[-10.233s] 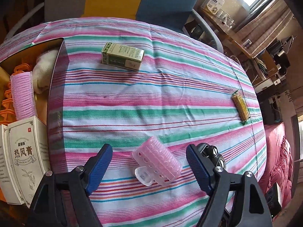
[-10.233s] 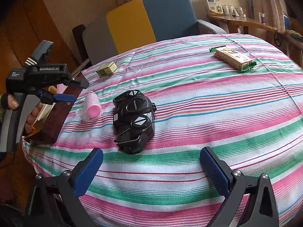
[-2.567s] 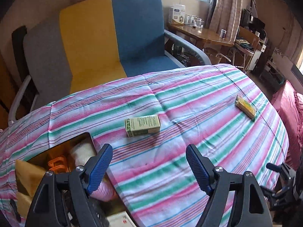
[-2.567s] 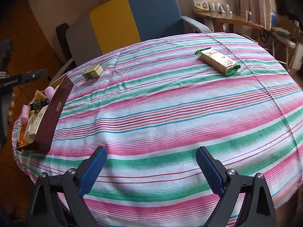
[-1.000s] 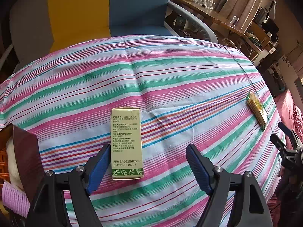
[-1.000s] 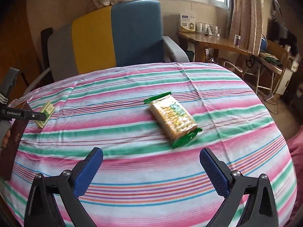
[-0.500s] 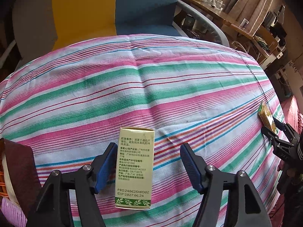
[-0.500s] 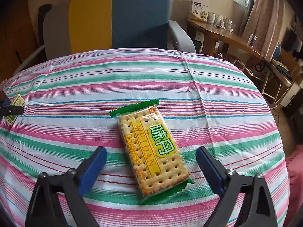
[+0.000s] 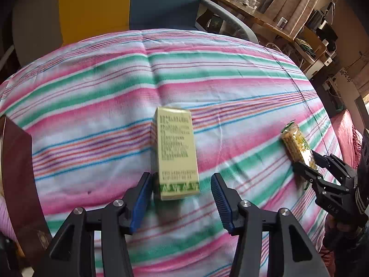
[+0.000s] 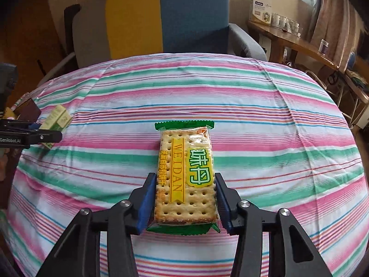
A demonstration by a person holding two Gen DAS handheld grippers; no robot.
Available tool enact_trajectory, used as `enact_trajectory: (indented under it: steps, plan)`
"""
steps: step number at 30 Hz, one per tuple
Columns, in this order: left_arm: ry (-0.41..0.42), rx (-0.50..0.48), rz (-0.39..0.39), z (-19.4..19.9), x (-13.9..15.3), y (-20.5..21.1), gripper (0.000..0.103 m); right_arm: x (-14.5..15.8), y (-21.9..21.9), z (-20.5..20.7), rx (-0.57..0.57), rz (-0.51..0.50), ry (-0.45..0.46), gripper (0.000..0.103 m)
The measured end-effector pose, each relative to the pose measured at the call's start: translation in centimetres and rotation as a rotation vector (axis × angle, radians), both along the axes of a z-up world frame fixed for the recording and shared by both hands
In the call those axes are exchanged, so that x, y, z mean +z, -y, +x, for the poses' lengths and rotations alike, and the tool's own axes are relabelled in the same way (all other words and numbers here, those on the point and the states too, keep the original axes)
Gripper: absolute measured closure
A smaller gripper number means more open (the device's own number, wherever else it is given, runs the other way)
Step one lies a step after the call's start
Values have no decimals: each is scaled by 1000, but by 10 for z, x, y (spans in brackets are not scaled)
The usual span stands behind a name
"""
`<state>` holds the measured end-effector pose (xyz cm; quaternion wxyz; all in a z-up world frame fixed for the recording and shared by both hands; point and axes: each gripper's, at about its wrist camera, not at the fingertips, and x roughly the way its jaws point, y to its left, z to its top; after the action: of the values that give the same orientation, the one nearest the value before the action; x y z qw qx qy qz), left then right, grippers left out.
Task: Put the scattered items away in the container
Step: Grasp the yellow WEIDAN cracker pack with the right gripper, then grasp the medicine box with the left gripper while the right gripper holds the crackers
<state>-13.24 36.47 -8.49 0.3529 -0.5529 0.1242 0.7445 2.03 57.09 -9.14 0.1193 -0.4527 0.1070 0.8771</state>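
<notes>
Cracker pack [image 10: 185,175] on striped cloth [image 10: 265,138], brittle, light; hold long sides | right gripper [image 10: 183,204] closed on it | left gripper [image 9: 182,198] half-open around stiff green box [image 9: 175,153], one pad touching

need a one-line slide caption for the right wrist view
Right gripper shut on the cracker pack on the striped cloth; left gripper at the green box.
</notes>
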Motion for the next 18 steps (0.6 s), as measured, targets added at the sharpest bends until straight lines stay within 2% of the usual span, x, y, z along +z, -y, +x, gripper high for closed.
enact_trajectory:
  steps: [12, 14, 16, 18]
  plan:
    - [9, -3, 65, 89, 3, 68, 53, 4, 118, 55, 79, -94, -36, 54]
    - [7, -12, 82, 100, 3, 73, 51, 3, 129, 65, 69, -100, -37, 53]
    - [24, -11, 115, 105, 5, 77, 41, 4, 137, 75, 58, -99, -38, 53]
    - [43, -1, 146, 103, 9, 77, 40, 3, 143, 82, 46, -88, -38, 53]
